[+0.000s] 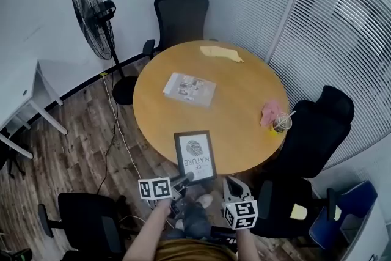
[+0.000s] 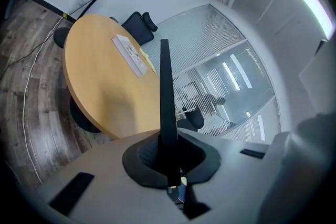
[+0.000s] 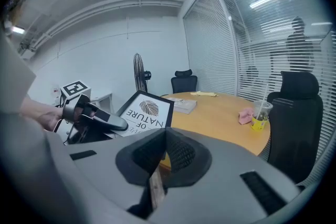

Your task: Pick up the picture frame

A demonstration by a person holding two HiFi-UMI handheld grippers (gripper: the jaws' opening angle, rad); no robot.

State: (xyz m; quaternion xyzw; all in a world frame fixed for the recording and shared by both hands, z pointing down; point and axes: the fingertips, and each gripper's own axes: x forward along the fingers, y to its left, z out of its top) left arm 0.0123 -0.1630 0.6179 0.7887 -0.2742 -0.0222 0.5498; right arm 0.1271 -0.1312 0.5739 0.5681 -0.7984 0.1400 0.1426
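Observation:
The picture frame is black with a white print reading "OF NATURE". It is held tilted at the near edge of the round wooden table. My left gripper is shut on its lower left edge. In the left gripper view the frame shows edge-on as a thin black bar clamped between the pads. My right gripper is just right of the frame's lower corner, apart from it. In the right gripper view its jaws meet with nothing between them, and the frame and left gripper sit to the left.
On the table lie a flat booklet, a yellow cloth, a pink cloth and a plastic cup with a straw. Black office chairs ring the table. A standing fan and its cable are at left.

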